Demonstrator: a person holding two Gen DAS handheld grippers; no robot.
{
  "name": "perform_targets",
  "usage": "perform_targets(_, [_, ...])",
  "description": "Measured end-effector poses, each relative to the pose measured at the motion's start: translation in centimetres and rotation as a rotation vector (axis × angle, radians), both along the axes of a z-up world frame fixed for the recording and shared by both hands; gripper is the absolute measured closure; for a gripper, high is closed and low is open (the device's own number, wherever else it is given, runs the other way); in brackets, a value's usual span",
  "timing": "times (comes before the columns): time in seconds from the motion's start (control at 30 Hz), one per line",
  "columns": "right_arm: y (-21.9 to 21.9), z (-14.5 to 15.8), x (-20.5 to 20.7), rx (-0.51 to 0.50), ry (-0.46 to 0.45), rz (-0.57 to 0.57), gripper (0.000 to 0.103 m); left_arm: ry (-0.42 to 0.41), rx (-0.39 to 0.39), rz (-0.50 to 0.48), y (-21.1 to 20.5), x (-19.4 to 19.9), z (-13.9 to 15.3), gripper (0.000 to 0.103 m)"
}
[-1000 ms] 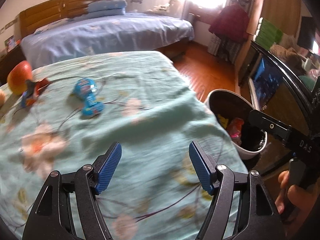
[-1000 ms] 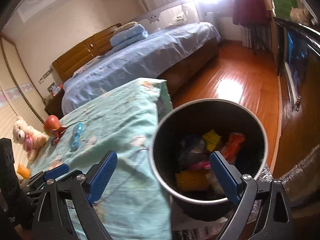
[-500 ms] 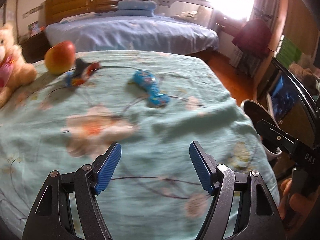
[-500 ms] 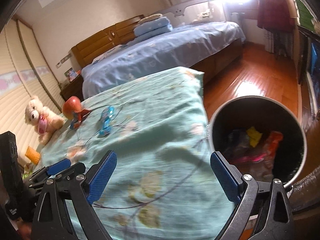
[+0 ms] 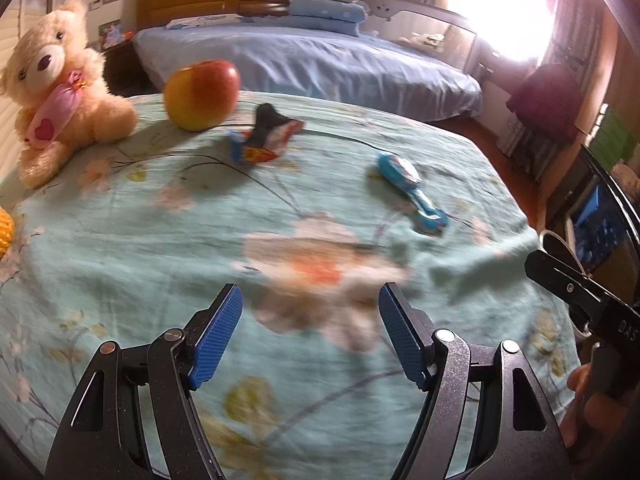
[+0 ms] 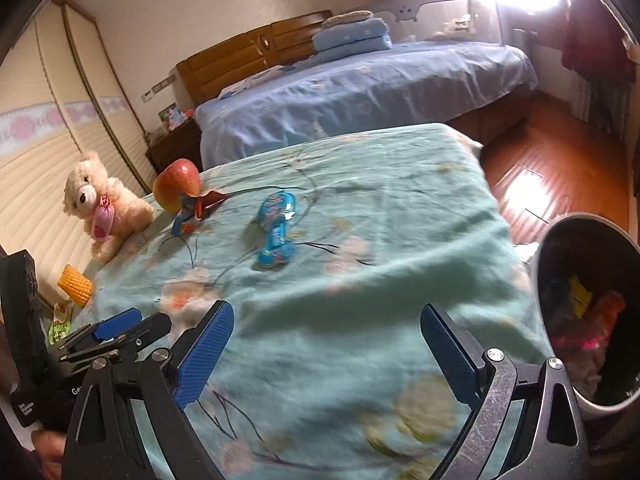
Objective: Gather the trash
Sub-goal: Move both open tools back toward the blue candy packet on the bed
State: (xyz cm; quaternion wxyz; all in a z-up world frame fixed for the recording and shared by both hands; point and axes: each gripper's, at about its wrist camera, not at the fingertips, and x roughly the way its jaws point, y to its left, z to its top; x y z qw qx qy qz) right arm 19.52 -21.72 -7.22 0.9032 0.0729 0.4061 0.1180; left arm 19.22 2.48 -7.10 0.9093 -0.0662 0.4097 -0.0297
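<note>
Teal floral cloth covers the worktop (image 5: 120,272). From the left wrist, the left gripper (image 5: 310,332) hangs over it with fingers wide, nothing between them. Far ahead lie a crumpled red-and-blue wrapper (image 5: 262,138) beside an apple (image 5: 202,94), a blue wrapper (image 5: 412,190) to the right, and a teddy bear (image 5: 60,88) far left.

From the right wrist, the right gripper (image 6: 326,358) also stands wide and empty. The blue wrapper (image 6: 276,232) lies mid-cloth; the trash bin (image 6: 560,264), part full, stands at the right edge.
</note>
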Motion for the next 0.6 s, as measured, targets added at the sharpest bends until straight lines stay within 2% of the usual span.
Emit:
perform_targets(0.37, [3.5, -1.1, 4.2, -0.024, 0.028, 0.054, 0.009, 0.007, 0.017, 0.035, 3.2, 4.3, 0.0, 0.031])
perform_targets(0.6, [5.0, -2.0, 6.7, -0.034, 0.052, 0.082, 0.018, 0.019, -0.005, 0.040, 4.4, 8.2, -0.2, 0.031])
